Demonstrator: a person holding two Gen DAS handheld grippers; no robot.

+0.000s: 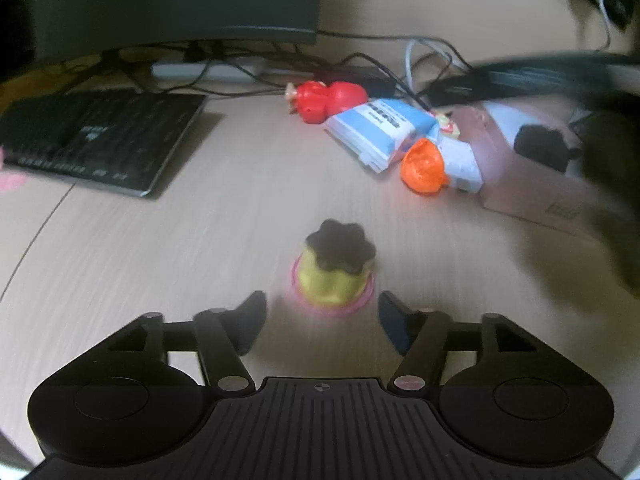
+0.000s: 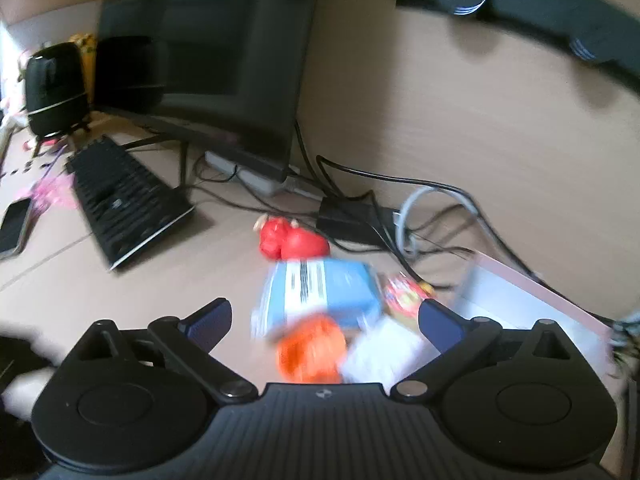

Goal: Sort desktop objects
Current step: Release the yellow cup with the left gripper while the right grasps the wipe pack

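Note:
A yellow pudding toy (image 1: pixel 334 268) with a brown top and pink base stands on the wooden desk, just ahead of my open, empty left gripper (image 1: pixel 322 316). Further back lie a red figure (image 1: pixel 326 100), a blue-and-white pack (image 1: pixel 380 128), an orange toy (image 1: pixel 422 166) and a white pack (image 1: pixel 460 164). In the right wrist view my right gripper (image 2: pixel 326 320) is open and empty above the blurred orange toy (image 2: pixel 312 348), blue pack (image 2: pixel 320 288), white pack (image 2: pixel 380 354) and red figure (image 2: pixel 292 242).
A cardboard box (image 1: pixel 532 168) stands at the right, also in the right wrist view (image 2: pixel 532 304). A keyboard (image 1: pixel 100 136), a monitor (image 1: pixel 180 0) and tangled cables (image 1: pixel 400 64) sit behind. A phone (image 2: pixel 14 228) and black speaker (image 2: pixel 56 88) are far left.

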